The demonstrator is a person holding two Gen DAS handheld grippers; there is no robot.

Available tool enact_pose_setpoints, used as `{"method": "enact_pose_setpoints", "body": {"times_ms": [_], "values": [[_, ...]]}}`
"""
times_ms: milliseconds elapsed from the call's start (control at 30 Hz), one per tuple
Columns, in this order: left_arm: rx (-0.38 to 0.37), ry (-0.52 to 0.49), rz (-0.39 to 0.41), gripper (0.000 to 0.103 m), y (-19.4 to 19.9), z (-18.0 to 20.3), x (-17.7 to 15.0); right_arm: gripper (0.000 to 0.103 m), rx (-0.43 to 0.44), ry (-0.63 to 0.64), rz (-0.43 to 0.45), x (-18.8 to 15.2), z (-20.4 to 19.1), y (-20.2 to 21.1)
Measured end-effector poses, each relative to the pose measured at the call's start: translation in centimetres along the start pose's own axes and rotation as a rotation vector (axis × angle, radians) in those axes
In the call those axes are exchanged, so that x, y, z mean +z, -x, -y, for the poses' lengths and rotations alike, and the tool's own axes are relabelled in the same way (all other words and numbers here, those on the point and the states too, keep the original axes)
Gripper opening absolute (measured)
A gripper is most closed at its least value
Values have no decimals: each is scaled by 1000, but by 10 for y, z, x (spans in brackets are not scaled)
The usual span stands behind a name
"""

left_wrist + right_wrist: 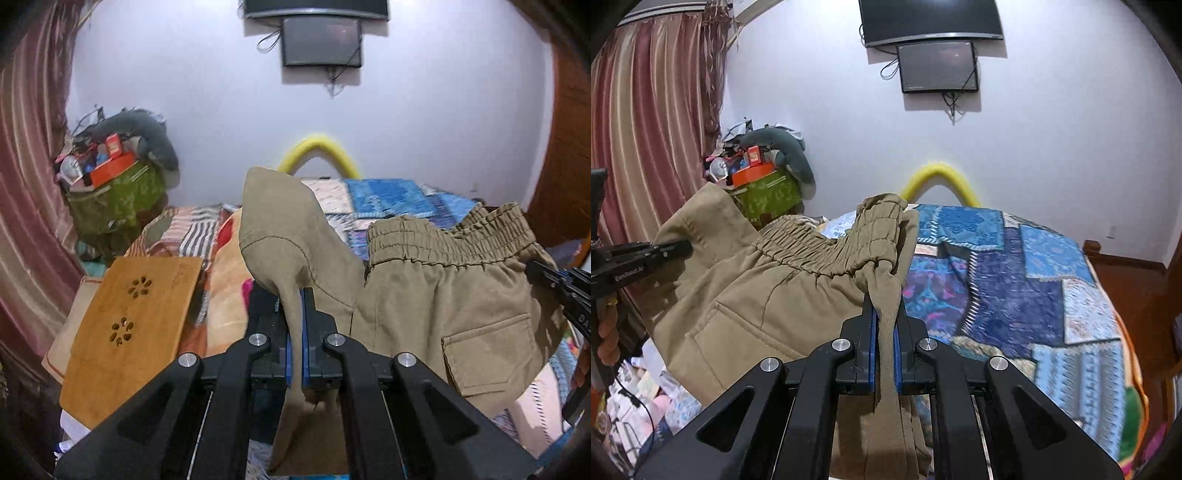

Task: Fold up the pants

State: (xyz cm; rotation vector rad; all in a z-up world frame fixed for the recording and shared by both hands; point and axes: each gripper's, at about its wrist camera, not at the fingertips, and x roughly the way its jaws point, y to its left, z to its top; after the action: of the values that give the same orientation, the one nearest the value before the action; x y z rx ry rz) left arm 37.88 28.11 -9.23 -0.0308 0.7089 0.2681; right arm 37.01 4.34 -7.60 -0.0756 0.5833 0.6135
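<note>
Between the blue-padded fingers [308,325] of the left gripper [294,332], a fold of the khaki pants [424,295] is pinched tight, the cloth rising in a peak just beyond the fingertips and hanging down below them. The right gripper [885,343] is clamped on the pants [768,295] too — its fingers [871,343] closed on a twisted bunch of fabric just under the elastic waistband [820,243], which bulges past the fingertips. Held at these two points, the garment hangs stretched between the grippers above the bed [1052,295], waistband uppermost and a patch pocket [487,354] facing the left camera. Gripping near the waist at both sides likely serves to spread the pants flat and let the legs drop straight, ready to be laid on the patchwork quilt beyond the fingers. Each gripper shows at the edge of the other's view, well apart. To the left of the left fingers lies a wooden board [133,328] — clear of the cloth.
</note>
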Motion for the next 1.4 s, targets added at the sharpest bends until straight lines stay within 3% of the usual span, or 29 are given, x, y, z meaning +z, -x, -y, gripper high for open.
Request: {"method": "enact_pose_setpoints", "body": {"times_ms": [200,367,500,667,833,967,1200,1400], "values": [[28,71,-114,4,-73,-29,-24,6,14,19,-76,-17,-21,-64],[31,144,-254,4,-128,-54,-71,6,29,26,-189,-54,-31,-101],[-20,207,-304,5,-143,-67,-98,7,16,37,-273,-81,-28,-115],[4,156,-337,11,-140,-64,-115,15,19,14,-316,-89,-23,-110],[3,118,-334,12,-110,-62,-116,15,18,35,-317,-85,-25,-85],[-9,74,-287,12,-62,-51,-107,15,25,46,-259,-74,-29,-54],[-70,-1,-126,12,46,-19,-81,15,77,28,-64,-40,-48,45],[-122,-27,64,12,162,8,-70,15,112,68,108,-24,-73,136]]}}
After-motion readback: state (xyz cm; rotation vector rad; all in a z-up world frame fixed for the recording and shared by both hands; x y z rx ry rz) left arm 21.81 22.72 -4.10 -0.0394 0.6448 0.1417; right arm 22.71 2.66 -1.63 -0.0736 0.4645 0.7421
